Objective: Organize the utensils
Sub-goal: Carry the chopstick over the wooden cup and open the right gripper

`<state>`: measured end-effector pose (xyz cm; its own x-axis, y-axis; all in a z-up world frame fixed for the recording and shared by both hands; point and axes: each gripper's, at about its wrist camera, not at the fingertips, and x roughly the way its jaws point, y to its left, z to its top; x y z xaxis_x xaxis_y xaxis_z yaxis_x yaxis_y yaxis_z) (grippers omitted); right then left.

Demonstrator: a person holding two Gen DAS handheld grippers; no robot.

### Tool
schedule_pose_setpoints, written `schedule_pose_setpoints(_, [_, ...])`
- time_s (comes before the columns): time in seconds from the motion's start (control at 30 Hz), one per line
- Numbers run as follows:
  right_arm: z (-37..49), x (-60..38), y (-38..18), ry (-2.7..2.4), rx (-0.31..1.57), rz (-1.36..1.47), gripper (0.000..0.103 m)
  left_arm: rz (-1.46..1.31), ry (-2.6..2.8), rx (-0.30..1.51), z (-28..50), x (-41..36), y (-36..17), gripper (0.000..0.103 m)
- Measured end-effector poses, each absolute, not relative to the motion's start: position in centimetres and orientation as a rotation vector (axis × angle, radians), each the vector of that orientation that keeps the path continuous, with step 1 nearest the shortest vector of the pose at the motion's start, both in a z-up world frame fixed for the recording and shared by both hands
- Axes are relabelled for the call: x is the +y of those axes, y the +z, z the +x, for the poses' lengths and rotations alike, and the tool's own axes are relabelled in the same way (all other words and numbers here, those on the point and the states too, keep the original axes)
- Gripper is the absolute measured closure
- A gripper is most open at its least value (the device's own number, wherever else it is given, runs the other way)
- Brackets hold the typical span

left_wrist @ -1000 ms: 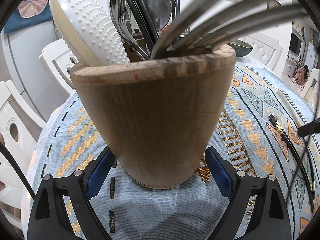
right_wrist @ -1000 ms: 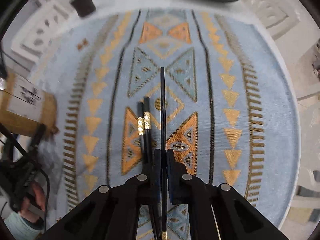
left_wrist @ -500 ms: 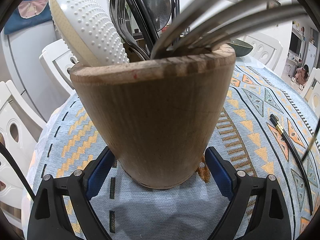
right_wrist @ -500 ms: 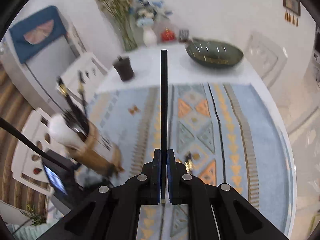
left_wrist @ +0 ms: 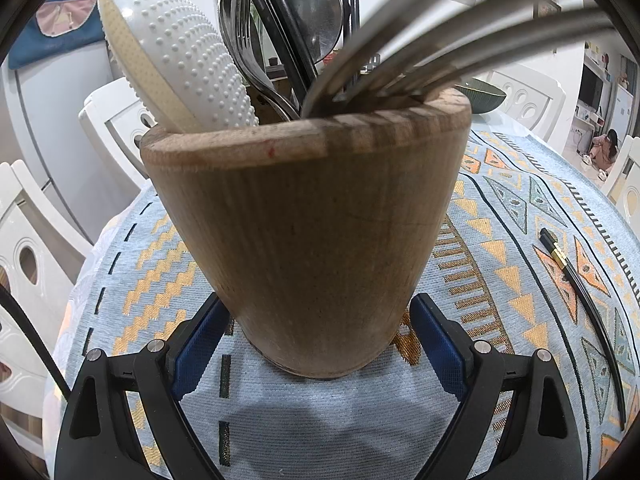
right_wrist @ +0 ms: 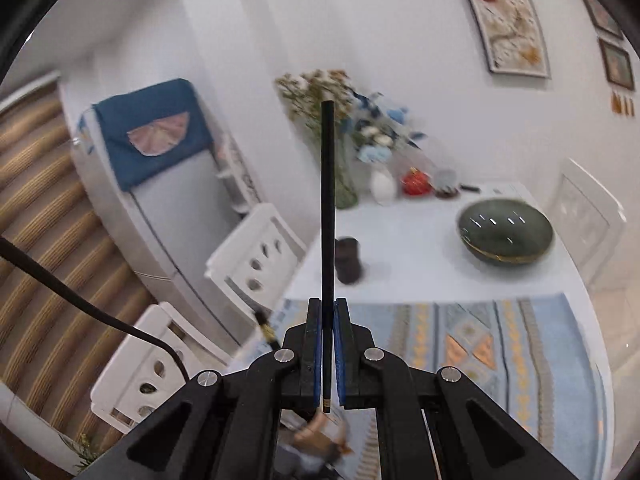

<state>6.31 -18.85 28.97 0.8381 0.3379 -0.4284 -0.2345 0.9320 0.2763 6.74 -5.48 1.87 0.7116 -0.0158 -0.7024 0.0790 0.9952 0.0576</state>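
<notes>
A wooden utensil holder [left_wrist: 308,232] stands on the patterned tablecloth, filled with forks, spoons, black chopsticks and a white dotted rice paddle [left_wrist: 176,56]. My left gripper [left_wrist: 320,332] has its blue pads on either side of the holder's base and holds it. My right gripper [right_wrist: 328,320] is shut on a black chopstick [right_wrist: 327,208], held up in the air, pointing away from me. The holder shows blurred under the right gripper [right_wrist: 320,428]. Two more black chopsticks [left_wrist: 576,284] lie on the cloth to the right of the holder.
A dark green bowl [right_wrist: 505,236] and a small dark cup [right_wrist: 349,260] stand on the white far part of the table, with vases of flowers [right_wrist: 340,152] behind. White chairs [right_wrist: 256,256] ring the table. A cable [right_wrist: 80,304] hangs at left.
My right gripper has lifted the chopstick off the cloth and tilted up over the holder, so its view swung from the table to the room. The left gripper and holder stayed put.
</notes>
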Motion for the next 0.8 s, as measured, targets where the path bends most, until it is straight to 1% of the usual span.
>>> schedule_pose_setpoints(0.33, [8.4,-14.3,28.5,0.363,0.488,0.157,0.098,0.086,-0.052,0.777,6.7,-5.5,1.9,0.012])
schedule_pose_setpoints(0.73, [9.9,-12.8,25.5,0.369,0.578,0.116,0.098,0.086,-0.052,0.777,6.7,-5.5,1.9,0.012])
schedule_pose_setpoints(0.77, [10.0,-12.7,25.2,0.370,0.593,0.110,0.098,0.086,-0.052,0.777,6.7,-5.6,1.9,0.012])
schedule_pose_setpoints(0.8, [10.3,-12.6,24.9,0.382,0.622,0.110,0.095,0.086,-0.052,0.777,6.7,-5.5,1.9,0.012])
